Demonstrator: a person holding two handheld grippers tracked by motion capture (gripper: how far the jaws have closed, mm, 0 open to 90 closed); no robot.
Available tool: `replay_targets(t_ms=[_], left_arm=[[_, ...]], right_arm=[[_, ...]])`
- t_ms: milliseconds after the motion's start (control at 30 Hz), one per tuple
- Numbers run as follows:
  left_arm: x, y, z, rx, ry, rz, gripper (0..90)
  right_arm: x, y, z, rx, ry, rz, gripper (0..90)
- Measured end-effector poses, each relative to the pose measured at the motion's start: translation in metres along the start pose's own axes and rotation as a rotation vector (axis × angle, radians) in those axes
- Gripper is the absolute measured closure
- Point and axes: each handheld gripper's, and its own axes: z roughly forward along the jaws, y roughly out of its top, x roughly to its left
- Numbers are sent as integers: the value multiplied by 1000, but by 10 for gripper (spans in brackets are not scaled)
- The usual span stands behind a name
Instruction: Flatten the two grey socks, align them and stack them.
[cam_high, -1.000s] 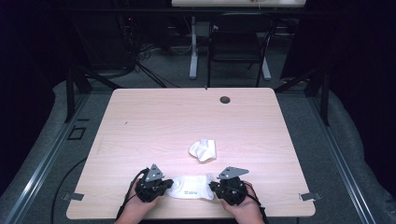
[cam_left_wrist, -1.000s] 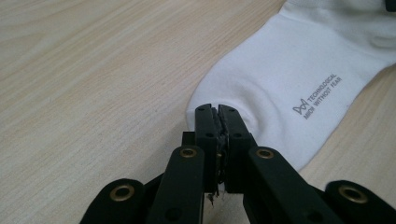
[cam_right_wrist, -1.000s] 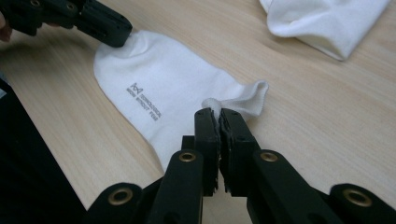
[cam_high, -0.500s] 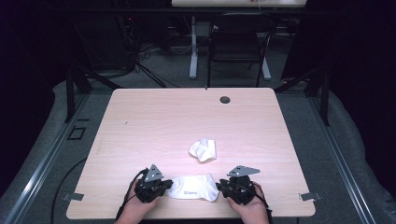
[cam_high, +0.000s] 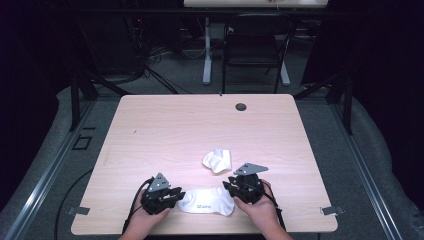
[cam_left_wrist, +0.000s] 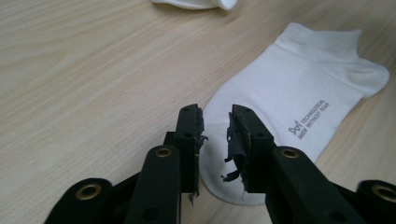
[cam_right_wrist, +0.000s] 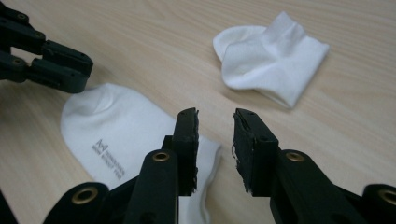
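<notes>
Two white socks on desk (cam_high: 150, 130): flat sock (cam_high: 207, 201) btwn grippers, crumpled sock (cam_high: 218, 160) just beyond. L gripper (cam_left_wrist: 215, 122) and R gripper (cam_right_wrist: 215, 125) jaws both apart, empty.

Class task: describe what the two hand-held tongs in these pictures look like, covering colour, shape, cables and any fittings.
Both tongs, left and right, are black, each topped by a grey three-cornered plate. Black cables trail back from them. In the gripper views each has two flat black bars with brass-coloured rivets; the pads' edges look frayed. No sleeves are visible.
</notes>
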Motion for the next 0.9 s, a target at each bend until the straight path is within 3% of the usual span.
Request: replay_targets(t_ms=[200, 367, 533, 900], left_arm=[[6, 0, -3, -16, 9, -15, 622], [10, 0, -5, -16, 24, -29, 589], [13, 0, -5, -19, 29, -36, 581], [16, -1, -5, -14, 43, -42, 579]], right_arm=[[-1, 26, 23, -2, -1, -23, 667], [-3, 38, 43, 20, -30, -30, 641], [-5, 46, 61, 55, -70, -52, 631], [-7, 52, 79, 65, -90, -34, 589]])
